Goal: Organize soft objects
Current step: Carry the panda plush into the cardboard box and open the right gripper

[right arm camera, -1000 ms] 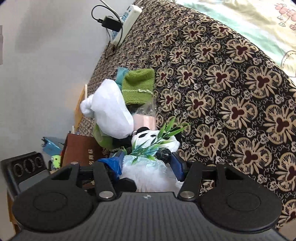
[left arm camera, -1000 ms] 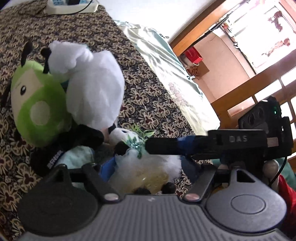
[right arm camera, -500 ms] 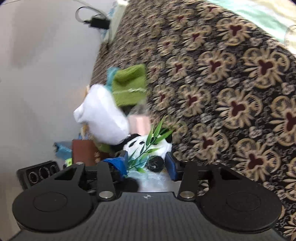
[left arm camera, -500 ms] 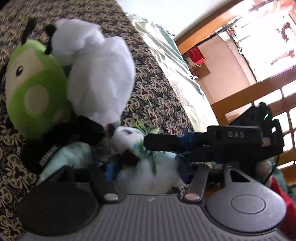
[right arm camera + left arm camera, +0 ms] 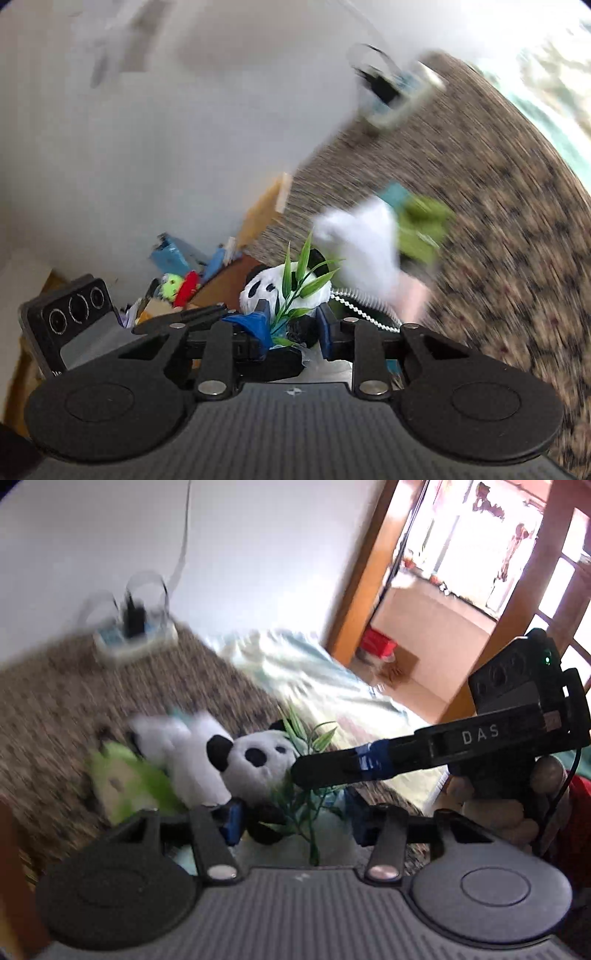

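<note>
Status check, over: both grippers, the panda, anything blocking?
Both grippers, left and right, just closing on panda plush. White plush crowds its left. Otherwise clear.

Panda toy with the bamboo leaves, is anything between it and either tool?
Nothing visible stands in the way. The panda toy already sits between the jaws of both tools: the left tool and the right tool have both just been closing on it. Only its own bamboo sprig shares the gap.
</note>
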Tool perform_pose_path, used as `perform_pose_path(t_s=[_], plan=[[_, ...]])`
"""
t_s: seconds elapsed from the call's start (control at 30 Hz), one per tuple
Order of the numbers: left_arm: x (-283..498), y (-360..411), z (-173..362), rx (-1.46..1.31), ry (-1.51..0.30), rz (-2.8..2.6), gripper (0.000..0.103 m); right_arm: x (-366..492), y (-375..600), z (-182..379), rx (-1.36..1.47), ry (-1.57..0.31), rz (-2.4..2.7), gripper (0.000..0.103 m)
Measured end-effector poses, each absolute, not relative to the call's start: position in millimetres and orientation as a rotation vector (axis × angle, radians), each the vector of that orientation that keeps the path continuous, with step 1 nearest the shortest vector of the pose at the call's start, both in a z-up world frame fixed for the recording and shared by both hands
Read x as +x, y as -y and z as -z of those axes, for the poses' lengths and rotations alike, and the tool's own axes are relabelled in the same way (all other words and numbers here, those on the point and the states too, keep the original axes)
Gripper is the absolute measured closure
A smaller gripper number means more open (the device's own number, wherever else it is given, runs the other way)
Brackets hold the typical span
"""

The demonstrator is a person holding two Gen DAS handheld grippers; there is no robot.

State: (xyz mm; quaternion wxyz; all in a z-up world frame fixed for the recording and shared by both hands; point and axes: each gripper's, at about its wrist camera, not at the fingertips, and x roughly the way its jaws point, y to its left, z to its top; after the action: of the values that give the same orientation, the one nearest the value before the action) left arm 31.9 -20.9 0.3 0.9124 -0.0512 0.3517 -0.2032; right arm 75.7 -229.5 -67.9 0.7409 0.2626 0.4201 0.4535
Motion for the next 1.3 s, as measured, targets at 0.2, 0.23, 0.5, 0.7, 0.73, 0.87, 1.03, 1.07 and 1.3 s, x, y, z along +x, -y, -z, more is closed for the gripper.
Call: perform_pose_path(t_s=[0.2,0.23,0.5,0.7,0.73,0.87,1.03,1.07,1.3], plan=[[-2,-39,-57,-0.032,-0.559,0.269,0.052,87,162,11,0.482,-0.748,-1.187,0.095],[-9,-50,-65,-0.011,-0.537,0.239,0.052,89,145,4,0.477,-0.733,-1.218,0.095],[-53,-172,-69,0.114,-0.569,0.037,0.052,72,-15,-6,0.328,-0.667,-1.403,0.094],[-64,-267,-33,0.115,-0.679,-0.025,0.051,50,-119,18,0.209,-0.684,-1.417,0.094],[-66,-276,-24,0.117,-0.698,-0.03,0.051,46,-129,22,0.188,-0.69,-1.414,0.094],[-64,-316,10,0.12,-0.771,-0.049,0.049,40,-178,48,0.12,-0.735,-1.386,0.094],[-48,-333,50,0.221,-0.861,-0.116,0.045,32,-220,72,-0.018,-0.736,-1.338,0.094],[-45,-336,56,0.245,-0.876,-0.135,0.045,31,-224,74,-0.045,-0.729,-1.33,0.094],[-28,-349,79,0.244,-1.045,-0.072,0.045,27,-239,90,-0.214,-0.726,-1.279,0.096]])
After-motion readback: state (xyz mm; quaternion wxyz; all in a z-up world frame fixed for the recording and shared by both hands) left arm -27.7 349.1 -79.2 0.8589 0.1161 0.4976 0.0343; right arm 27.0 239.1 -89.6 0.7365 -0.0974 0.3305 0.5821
